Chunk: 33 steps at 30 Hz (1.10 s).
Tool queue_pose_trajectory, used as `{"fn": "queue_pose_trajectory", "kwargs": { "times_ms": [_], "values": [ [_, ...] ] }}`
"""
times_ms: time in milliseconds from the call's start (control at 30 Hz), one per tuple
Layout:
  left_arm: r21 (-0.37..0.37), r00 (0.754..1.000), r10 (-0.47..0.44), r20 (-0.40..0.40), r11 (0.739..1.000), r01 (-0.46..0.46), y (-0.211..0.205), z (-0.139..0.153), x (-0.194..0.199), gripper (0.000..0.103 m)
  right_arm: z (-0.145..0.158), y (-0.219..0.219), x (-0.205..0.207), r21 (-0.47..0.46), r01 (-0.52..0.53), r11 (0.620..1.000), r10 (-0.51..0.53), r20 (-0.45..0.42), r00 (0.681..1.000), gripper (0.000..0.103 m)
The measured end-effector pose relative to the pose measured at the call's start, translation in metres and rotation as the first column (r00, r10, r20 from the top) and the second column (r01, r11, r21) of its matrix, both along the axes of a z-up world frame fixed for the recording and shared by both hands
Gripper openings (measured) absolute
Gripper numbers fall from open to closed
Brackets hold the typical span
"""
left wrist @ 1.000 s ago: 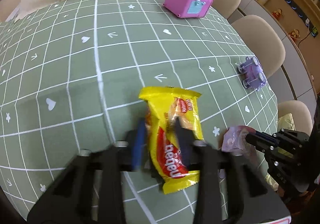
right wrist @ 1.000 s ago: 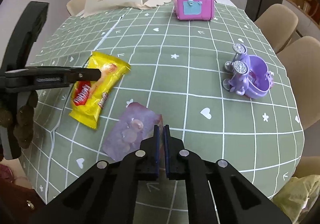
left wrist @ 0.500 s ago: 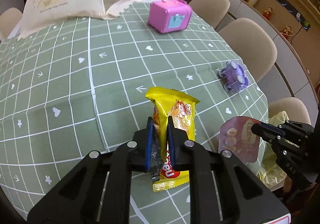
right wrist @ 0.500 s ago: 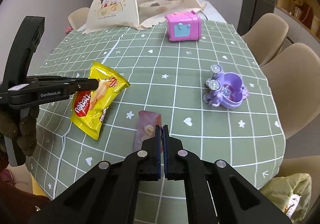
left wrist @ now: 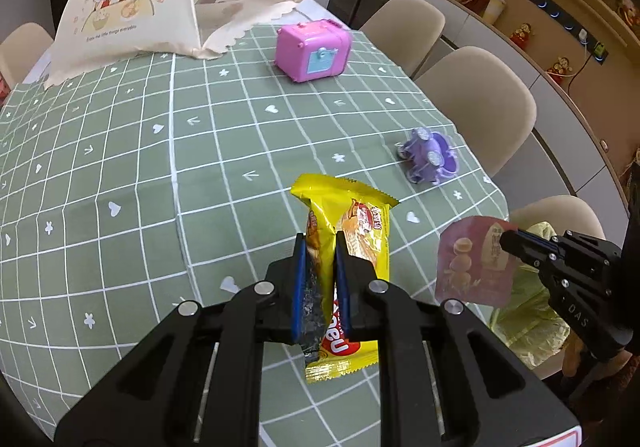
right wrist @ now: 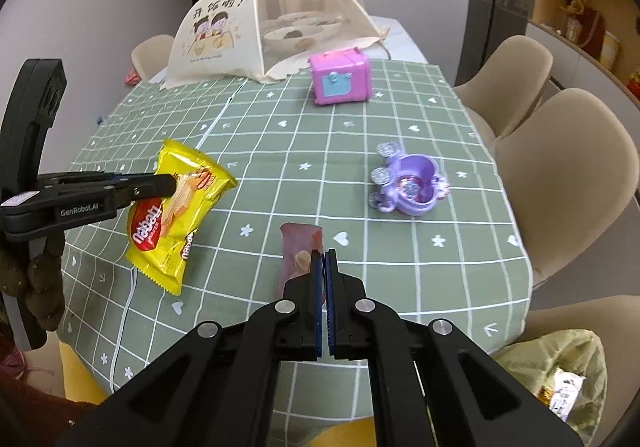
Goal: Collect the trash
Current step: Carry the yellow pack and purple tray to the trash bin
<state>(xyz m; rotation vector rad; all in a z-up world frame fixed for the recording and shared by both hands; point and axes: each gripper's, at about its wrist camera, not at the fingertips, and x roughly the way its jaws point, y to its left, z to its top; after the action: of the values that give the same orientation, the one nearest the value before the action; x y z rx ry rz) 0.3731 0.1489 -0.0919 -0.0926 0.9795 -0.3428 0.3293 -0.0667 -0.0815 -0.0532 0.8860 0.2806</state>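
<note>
The left gripper (left wrist: 321,247) is clamped on the yellow snack wrapper (left wrist: 352,231), its blue pads pinching a fold of the foil; its jaws have just been closing on that fold. The wrapper hangs clear of the green checked tablecloth (left wrist: 120,151), its upper end sticking out past the fingertips and its lower end drooping beneath them, over the near part of the tabletop. The right gripper (right wrist: 323,253) is squeezed tight on the pink wrapper (right wrist: 300,247), which stands on edge between the pads and pokes out ahead of them, also off the cloth, above the near edge of the tabletop. From the left wrist view, the pink wrapper sits to the right of the yellow one, well apart, past the table's near right corner. A purple toy (right wrist: 408,187) rests near the right edge of the tabletop, a pink toy case (right wrist: 340,77) stands toward the far edge, and a mesh food cover (right wrist: 276,31) sits behind it. A yellow-green bag (right wrist: 560,379) lies below the near right corner.
</note>
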Motion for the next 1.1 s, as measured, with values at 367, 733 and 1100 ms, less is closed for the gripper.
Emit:
{"fn": "queue_pose_trajectory", "kwargs": {
  "times_ms": [367,733,1100],
  "values": [
    [-0.055,0.987,-0.134,0.09,0.989,0.14,-0.083,0.048,-0.013,0.013,0.055,-0.074,-0.036,-0.017,0.138,0.99,-0.135,0.129,0.982,0.004],
    [-0.114,0.914,-0.389,0.115,0.909,0.401,-0.233,0.061,-0.046,0.013,0.083,-0.196,-0.114,-0.05,0.389,0.92,-0.372,0.198,0.907,0.004],
    [-0.166,0.829,-0.559,-0.006,0.818,0.551,-0.346,0.016,-0.069,0.013,0.076,-0.271,-0.168,-0.035,0.552,0.833,-0.536,0.199,0.82,0.004]
  ]
}}
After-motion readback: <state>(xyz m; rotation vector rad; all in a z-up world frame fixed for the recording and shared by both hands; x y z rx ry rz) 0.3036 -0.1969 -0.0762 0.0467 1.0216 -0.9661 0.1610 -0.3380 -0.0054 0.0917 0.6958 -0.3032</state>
